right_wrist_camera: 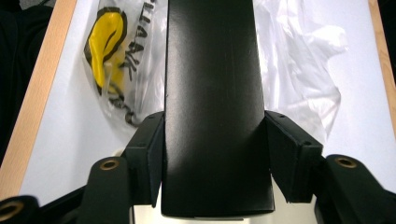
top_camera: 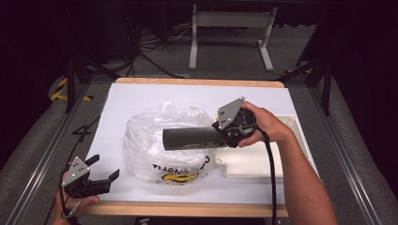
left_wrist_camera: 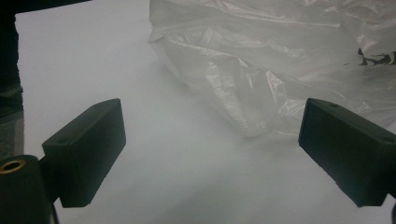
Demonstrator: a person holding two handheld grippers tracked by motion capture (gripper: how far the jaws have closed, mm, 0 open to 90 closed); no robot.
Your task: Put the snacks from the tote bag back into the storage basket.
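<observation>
the right tool (top_camera: pixel 220 137) is clamped on a dark cylinder (top_camera: pixel 190 139), its long axis level and pointing left over the plastic bag (top_camera: pixel 155 140), whose mouth probably faces the wide-open, empty left tool (top_camera: pixel 104 168).

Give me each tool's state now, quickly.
Left tool: open, empty, near the plastic bag.
Right tool: shut on the black box.
</observation>
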